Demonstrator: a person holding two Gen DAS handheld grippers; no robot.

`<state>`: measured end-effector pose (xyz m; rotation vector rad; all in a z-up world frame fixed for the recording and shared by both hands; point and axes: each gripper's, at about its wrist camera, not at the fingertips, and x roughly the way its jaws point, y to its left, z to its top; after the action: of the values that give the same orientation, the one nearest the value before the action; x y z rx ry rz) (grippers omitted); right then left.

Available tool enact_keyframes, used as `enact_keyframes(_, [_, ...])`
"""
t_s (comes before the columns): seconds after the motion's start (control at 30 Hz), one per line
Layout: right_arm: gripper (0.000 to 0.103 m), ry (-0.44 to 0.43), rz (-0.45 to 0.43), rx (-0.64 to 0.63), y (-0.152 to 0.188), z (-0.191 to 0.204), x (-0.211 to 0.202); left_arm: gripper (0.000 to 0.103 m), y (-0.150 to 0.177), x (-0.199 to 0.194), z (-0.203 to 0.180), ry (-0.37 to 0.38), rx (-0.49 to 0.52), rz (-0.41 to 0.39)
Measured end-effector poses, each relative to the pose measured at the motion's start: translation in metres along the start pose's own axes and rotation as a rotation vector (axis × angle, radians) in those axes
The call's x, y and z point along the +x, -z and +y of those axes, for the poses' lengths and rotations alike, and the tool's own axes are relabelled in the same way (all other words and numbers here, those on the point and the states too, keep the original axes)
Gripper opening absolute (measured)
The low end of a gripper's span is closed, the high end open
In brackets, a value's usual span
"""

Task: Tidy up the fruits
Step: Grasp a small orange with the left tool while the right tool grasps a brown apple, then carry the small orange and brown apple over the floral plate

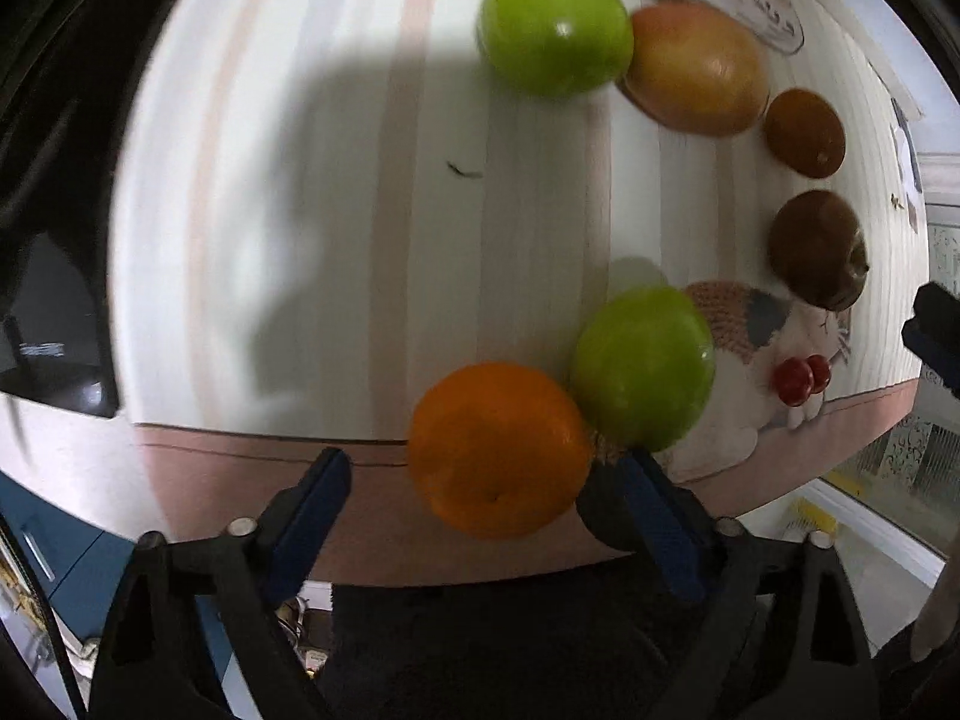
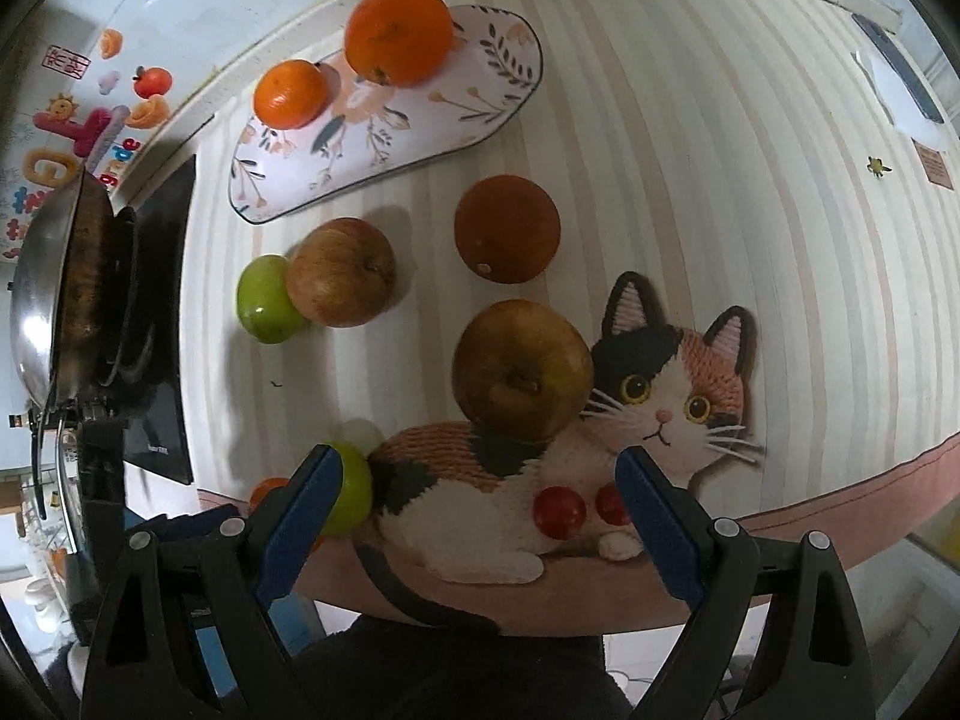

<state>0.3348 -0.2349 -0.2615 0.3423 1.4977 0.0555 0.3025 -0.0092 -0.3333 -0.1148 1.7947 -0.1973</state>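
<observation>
A: Fruit first. Where's the orange (image 1: pixel 499 450)?

B: Left wrist view, right at the left gripper (image 1: pixel 489 468). It sits between the spread fingers, nearer the right one. No clear grip; jaws wide, not closed on it.

A: Touching anything?

B: A green apple (image 1: pixel 645 366) butts against it on the far right side. Both near the table's pink edge band (image 1: pixel 240 456).

A: Right gripper (image 2: pixel 480 474)?

B: Also wide open, holding nothing. A brownish apple (image 2: pixel 522 369) lies ahead of it, roughly centred between the fingers but beyond the tips, resting on the printed cat (image 2: pixel 660 396). Two red balls (image 2: pixel 559 512) sit on the cat's body, closer in.

A: Rest of the fruit?

B: Dark orange (image 2: pixel 507 229) further out past the brown apple. Left of that, a red-yellow apple (image 2: pixel 340 272) touching a second green apple (image 2: pixel 264 299). Behind them a floral tray (image 2: pixel 420 120) with a big orange (image 2: pixel 399 34) and a small orange (image 2: pixel 290 93) at its far rim; can't tell if the small one is fully on it.

A: Surroundings?

B: Striped tablecloth (image 2: pixel 690 180). A steel pan (image 2: pixel 48 300) at the left edge. Left view is motion-blurred, so fine detail there is unclear.
</observation>
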Motion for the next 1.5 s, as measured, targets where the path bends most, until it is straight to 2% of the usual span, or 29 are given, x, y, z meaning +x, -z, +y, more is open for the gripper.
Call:
enact_keyframes(0.07, [0.095, 0.004, 0.003, 0.002, -0.004, -0.002, 0.002, 0.082, 0.002, 0.002, -0.005, 0.046, 0.005, -0.009])
enact_keyframes(0.1, [0.095, 0.007, 0.004, 0.005, -0.006, -0.003, 0.004, 0.075, 0.003, 0.001, -0.01, 0.031, 0.018, -0.028])
enact_keyframes(0.13, [0.095, 0.009, 0.005, 0.008, -0.008, -0.006, 0.006, 0.061, 0.004, 0.0, -0.013, 0.012, 0.034, -0.043])
enact_keyframes(0.47, [0.093, -0.009, 0.021, 0.053, -0.027, -0.021, 0.041, 0.061, -0.01, -0.014, -0.001, -0.034, -0.046, -0.146])
enact_keyframes(0.53, [0.075, -0.007, 0.034, 0.047, -0.03, -0.019, 0.053, 0.061, -0.017, -0.016, 0.0, -0.029, -0.057, -0.155])
enact_keyframes(0.57, [0.071, -0.002, 0.045, 0.042, -0.031, -0.018, 0.059, 0.061, -0.019, -0.017, -0.001, -0.03, -0.057, -0.159])
enact_keyframes(0.67, [0.071, 0.019, 0.026, 0.026, -0.03, -0.013, 0.063, 0.061, -0.024, -0.018, -0.006, -0.031, -0.064, -0.17])
enact_keyframes(0.83, [0.07, -0.034, 0.072, -0.023, -0.017, 0.004, 0.067, 0.061, -0.031, -0.013, -0.019, -0.011, -0.067, -0.173])
enact_keyframes(1.13, [0.071, -0.006, 0.075, -0.046, -0.014, 0.018, 0.076, 0.062, -0.036, -0.013, -0.03, -0.027, -0.049, -0.167])
enact_keyframes(1.17, [0.071, -0.006, 0.076, -0.048, -0.013, 0.019, 0.076, 0.062, -0.044, -0.018, -0.023, -0.03, -0.05, -0.167])
enact_keyframes(1.33, [0.07, 0.009, 0.063, -0.076, -0.009, 0.02, 0.075, 0.061, -0.039, -0.029, -0.024, -0.04, -0.04, -0.187])
enact_keyframes(1.5, [0.07, -0.053, 0.042, -0.074, -0.011, 0.026, 0.055, 0.061, -0.035, -0.073, -0.036, 0.014, -0.028, -0.26])
